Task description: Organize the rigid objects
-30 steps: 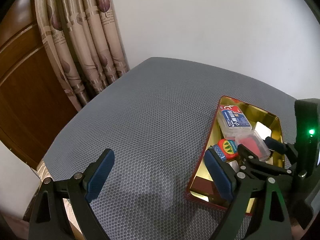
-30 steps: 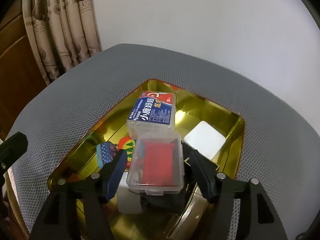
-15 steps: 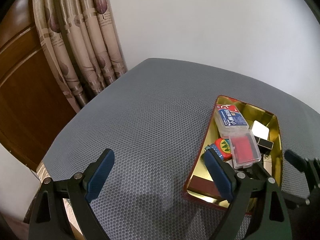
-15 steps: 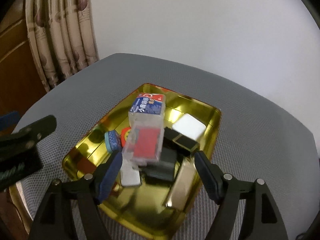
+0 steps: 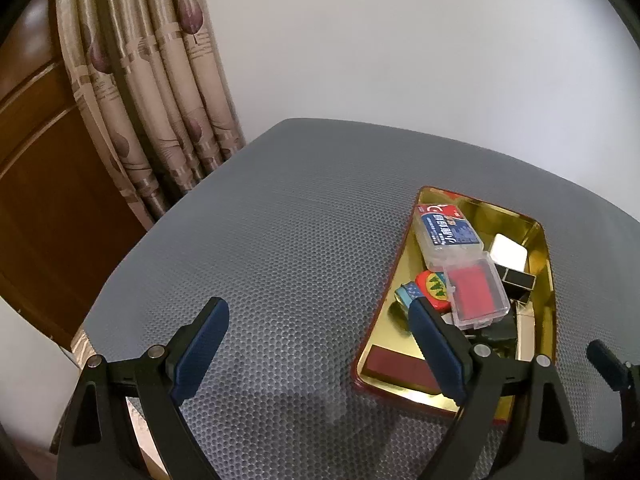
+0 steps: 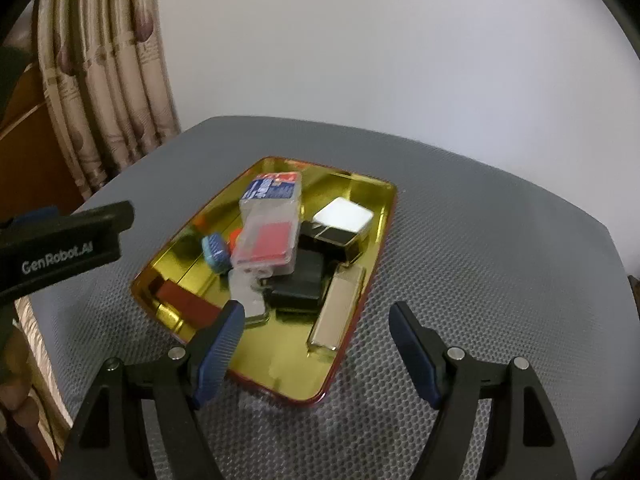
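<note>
- Left wrist view: we hold the left gripper (image 5: 316, 344) over the grey mat (image 5: 280, 248), just left of the gold tray (image 5: 546, 248). Its jaws stand wide apart with nothing between them, touching nothing. Beside the tray's near right corner a dark tip of the right gripper (image 5: 606, 362) shows.
- In the tray, the clear case with the red insert (image 5: 476, 294) lies on top of the pile, next to the blue-labelled box (image 5: 448, 234); a white block (image 5: 508, 252) sits toward the tray's far right.
- Right wrist view: we keep the right gripper (image 6: 316, 346) at the tray's near edge, jaws having just opened wide, nothing between them. The red-insert case (image 6: 266, 244) rests free in the tray, leaning on other items.
- A silver bar (image 6: 338, 310) lies along the tray's right wall, a black box (image 6: 300, 284) beside it.
- We judge the drop done. To do it well, we back away level and clear of the tray's rim, so nothing gets nudged off the pile.
</note>
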Demonstrator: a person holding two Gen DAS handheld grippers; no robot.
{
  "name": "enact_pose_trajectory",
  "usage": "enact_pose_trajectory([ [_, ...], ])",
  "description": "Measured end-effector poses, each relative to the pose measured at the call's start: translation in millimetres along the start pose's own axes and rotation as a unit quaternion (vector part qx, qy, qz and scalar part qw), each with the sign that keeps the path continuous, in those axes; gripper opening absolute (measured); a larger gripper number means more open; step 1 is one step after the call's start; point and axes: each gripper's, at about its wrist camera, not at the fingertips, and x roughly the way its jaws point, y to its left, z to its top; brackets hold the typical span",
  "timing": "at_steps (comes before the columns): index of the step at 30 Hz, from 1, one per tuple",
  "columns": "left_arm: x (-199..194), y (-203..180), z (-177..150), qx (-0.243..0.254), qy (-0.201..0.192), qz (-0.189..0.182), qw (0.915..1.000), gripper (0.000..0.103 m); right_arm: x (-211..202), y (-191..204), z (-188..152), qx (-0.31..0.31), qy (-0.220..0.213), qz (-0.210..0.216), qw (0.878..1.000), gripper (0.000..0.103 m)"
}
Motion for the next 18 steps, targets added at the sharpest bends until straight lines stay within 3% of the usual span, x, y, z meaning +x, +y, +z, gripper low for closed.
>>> enact_pose_trajectory([
  [18, -1, -2, -1, 0.006, -0.002, 0.000, 1.0000, 0.089, -1, 14, -7, -0.035, 0.009, 0.016, 0.999, 0.077],
])
